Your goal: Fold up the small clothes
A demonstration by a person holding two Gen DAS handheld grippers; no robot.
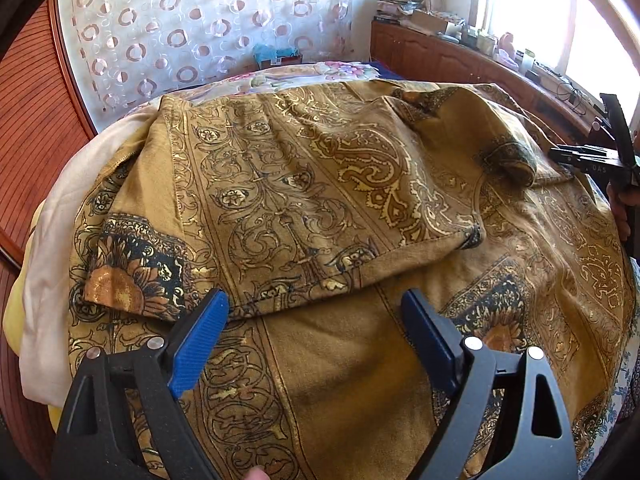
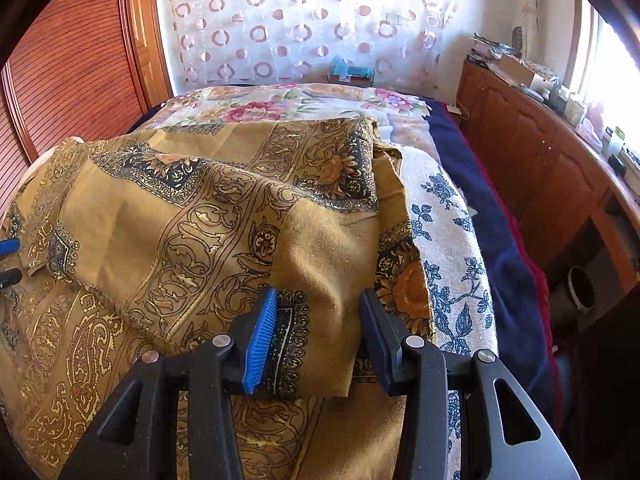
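On the bed, spread over a blue-flowered white cover [image 2: 448, 240], lies the task's thing: a mustard-gold printed garment [image 1: 304, 184] with scrollwork bands and dark sunflower panels. One layer is already turned over the layer beneath, and its hemmed edge [image 1: 320, 280] runs roughly crosswise just ahead of the left gripper [image 1: 316, 304]. That gripper hangs above the lower layer with its blue pads spread wide and nothing between them; it is released. The folded edge sits just beyond its fingertips, so the garment lies forward of and beneath it.

Toward the bed's window side, the right gripper [image 2: 318, 300] straddles a raised, bunched flap [image 2: 320, 264] of the same garment. Cloth fills the gap between its jaws, yet the jaws stand apart and the pads do not appear to press it; judged from this, it is open around the flap rather than clamped. The right gripper is thus the nearer one to a graspable edge.

The garment's long axis appears to run across the bed, from the left gripper's side toward the right. The coming move probably turns on closing over that flap and carrying it across toward the left.

Beyond the garment lie a floral bedsheet [image 2: 256, 108], a circle-patterned curtain [image 2: 280, 20], and a wooden cabinet [image 2: 532, 152] beside the bed.
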